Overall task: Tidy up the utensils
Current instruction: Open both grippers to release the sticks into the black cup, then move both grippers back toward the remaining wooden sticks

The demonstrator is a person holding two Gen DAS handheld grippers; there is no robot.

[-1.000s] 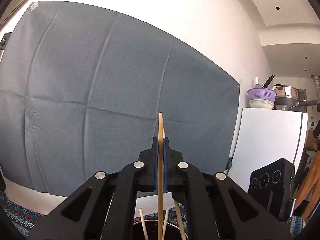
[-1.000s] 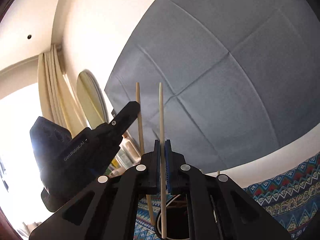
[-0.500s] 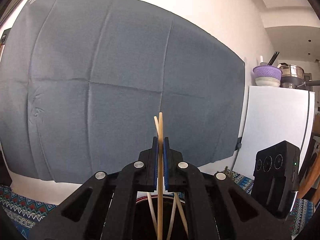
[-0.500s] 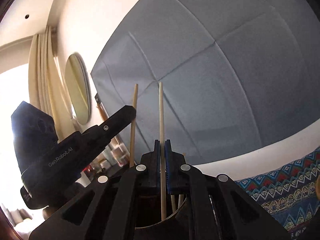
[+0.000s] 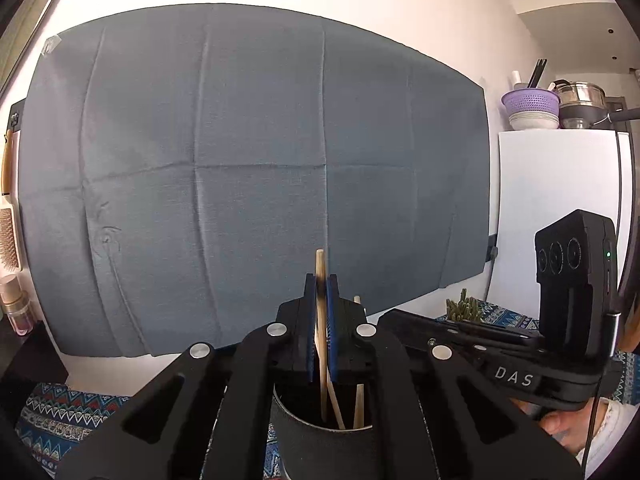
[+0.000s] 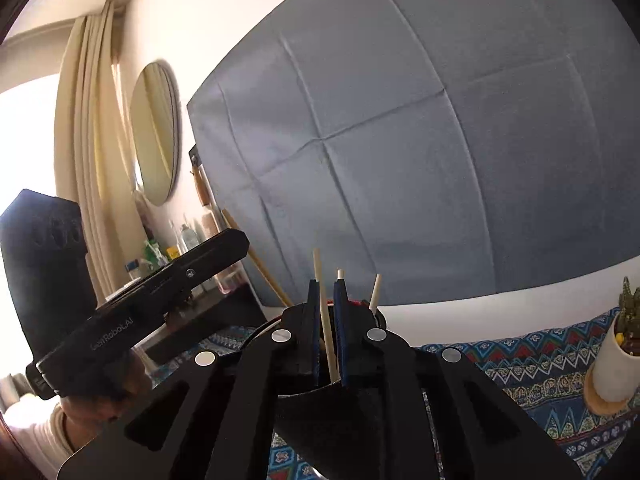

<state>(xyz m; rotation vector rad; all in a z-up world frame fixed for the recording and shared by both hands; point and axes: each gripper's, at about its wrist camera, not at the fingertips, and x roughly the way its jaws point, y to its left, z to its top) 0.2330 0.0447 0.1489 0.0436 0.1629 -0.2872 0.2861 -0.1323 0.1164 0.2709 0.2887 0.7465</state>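
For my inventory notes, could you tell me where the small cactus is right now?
In the right wrist view, the cactus stands in a white pot at the far right, on the patterned cloth.

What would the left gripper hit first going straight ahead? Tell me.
Beyond the chopstick it holds, the left gripper would probably meet the blue-grey cloth on the wall; nothing else shows in that line, though depth is unclear.

we see smooth pale wood chopsticks (image 5: 321, 320), a matt black cup (image 5: 316, 436), and a soft creased grey cloth (image 5: 248, 168).
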